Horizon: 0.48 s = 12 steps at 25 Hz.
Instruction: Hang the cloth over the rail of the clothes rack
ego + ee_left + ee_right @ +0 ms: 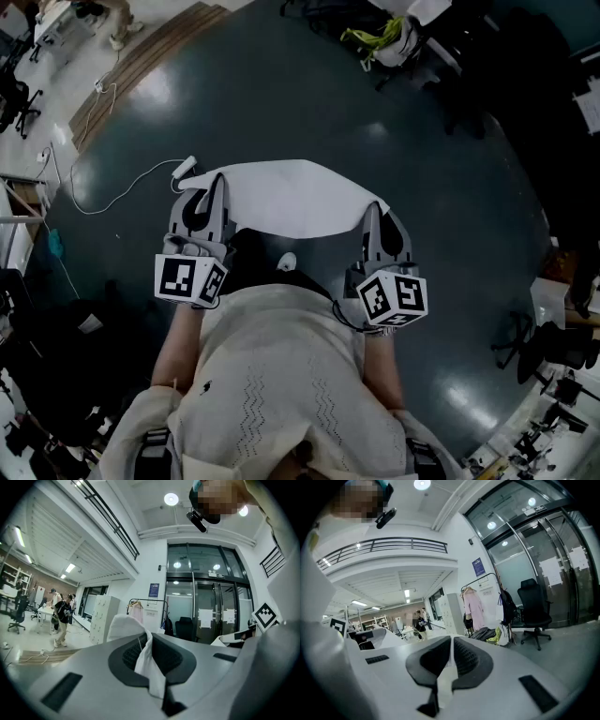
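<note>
A white cloth (pixel 286 199) hangs spread between my two grippers above the dark floor, in front of the person's body. My left gripper (pixel 214 185) is shut on the cloth's left end, and a fold of cloth (pixel 146 660) sticks out between its pads. At the cloth's right end my right gripper (pixel 373 210) is shut too, with a strip of the white cloth (pixel 446 682) pinched in its jaws. The clothes rack (pixel 149 603) stands far ahead by the glass doors. It carries a pink garment (pixel 473 609) and shows in both gripper views.
A white cable with a small device (pixel 183 169) trails on the floor just left of the cloth. A black office chair (pixel 533 612) and a pile of bags (pixel 491 634) stand near the rack. People (pixel 61 619) stand far off to the left beside lockers (pixel 104 618).
</note>
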Motion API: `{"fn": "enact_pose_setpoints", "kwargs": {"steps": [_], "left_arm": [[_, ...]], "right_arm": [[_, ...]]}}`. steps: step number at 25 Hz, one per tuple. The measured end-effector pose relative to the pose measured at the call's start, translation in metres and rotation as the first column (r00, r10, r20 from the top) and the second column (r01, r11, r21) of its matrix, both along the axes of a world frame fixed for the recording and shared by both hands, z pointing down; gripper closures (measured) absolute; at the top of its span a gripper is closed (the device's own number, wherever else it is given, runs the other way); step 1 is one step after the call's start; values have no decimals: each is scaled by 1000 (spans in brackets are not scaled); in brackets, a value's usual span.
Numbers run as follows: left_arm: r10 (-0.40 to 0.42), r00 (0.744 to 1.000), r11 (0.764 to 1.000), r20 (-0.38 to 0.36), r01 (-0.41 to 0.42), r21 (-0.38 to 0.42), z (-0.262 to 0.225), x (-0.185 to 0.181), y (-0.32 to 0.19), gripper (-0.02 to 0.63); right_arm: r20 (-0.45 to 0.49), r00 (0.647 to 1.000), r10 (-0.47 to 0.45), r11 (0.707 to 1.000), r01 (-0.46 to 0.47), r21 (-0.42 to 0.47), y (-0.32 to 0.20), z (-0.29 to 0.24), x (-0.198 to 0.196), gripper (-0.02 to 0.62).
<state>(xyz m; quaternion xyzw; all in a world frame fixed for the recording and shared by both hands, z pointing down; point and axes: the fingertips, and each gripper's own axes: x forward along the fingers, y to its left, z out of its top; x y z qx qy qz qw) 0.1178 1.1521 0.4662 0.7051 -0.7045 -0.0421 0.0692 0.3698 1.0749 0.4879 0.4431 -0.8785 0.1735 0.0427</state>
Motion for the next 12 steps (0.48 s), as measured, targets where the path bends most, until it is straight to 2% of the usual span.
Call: {"fn": "enact_pose_setpoints", "kwargs": {"steps": [6, 12], "left_arm": [[10, 1000, 1000, 14, -10, -2, 6, -41, -43, 584], [47, 999, 999, -3, -47, -24, 18, -103, -130, 584]], "right_arm": [[-6, 1000, 9, 1000, -10, -2, -46, 4, -38, 572], [-28, 998, 48, 998, -49, -34, -120, 15, -95, 572]]}}
